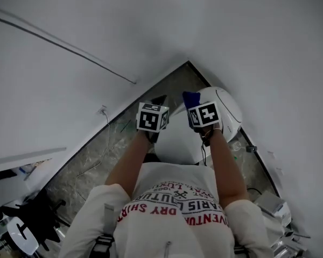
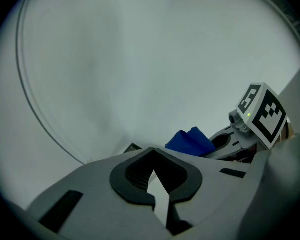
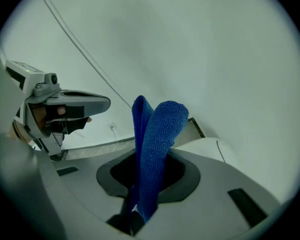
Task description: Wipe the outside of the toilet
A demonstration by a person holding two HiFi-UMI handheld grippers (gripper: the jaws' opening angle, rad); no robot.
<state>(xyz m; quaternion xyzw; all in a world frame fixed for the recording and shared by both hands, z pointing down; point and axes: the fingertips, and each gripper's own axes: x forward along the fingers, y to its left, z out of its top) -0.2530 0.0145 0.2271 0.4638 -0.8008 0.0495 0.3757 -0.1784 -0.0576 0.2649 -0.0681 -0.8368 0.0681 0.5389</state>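
1. Right gripper (image 3: 138,211) is being used to pinch a folded blue terry cloth (image 3: 157,144), whose lower end is being hidden between the jaws.
2. Left gripper (image 2: 159,196) is being held empty, jaws nearly together.
3. A white ceramic toilet (image 1: 229,110) in the corner is being partly covered by both grippers and forearms.

Grey marbled floor (image 1: 86,172) carries the white toilet (image 1: 227,110) in the corner, and loose cables (image 1: 109,127)
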